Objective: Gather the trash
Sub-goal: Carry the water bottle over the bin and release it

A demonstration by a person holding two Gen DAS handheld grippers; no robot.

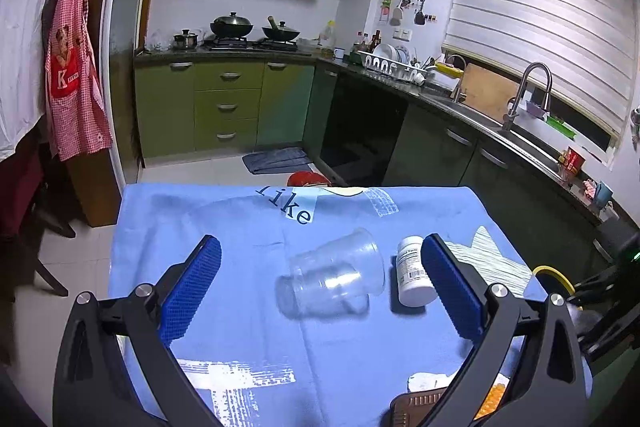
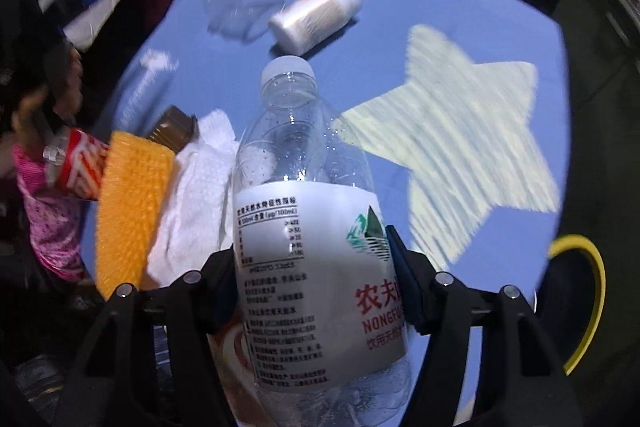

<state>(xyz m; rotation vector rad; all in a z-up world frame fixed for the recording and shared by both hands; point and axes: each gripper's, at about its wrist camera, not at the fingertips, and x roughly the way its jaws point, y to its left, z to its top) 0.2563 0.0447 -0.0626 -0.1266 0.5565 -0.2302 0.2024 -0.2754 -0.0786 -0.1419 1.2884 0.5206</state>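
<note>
A clear plastic cup [image 1: 334, 273] lies on its side on the blue cloth, with a white pill bottle [image 1: 412, 277] lying just to its right. My left gripper [image 1: 320, 267] is open wide above them, its blue pads either side of both. My right gripper [image 2: 310, 267] is shut on an empty Nongfu water bottle [image 2: 308, 227] with a white cap, held above the cloth. The pill bottle [image 2: 316, 17] and the cup [image 2: 248, 3] show blurred beyond it in the right wrist view.
A yellow brush [image 2: 130, 203], a white paper towel [image 2: 196, 195], a brown piece [image 2: 174, 127] and a red can [image 2: 78, 163] lie at the table's left. A yellow-rimmed bin [image 2: 584, 303] stands off the right edge. Kitchen cabinets and a sink [image 1: 480, 115] lie beyond.
</note>
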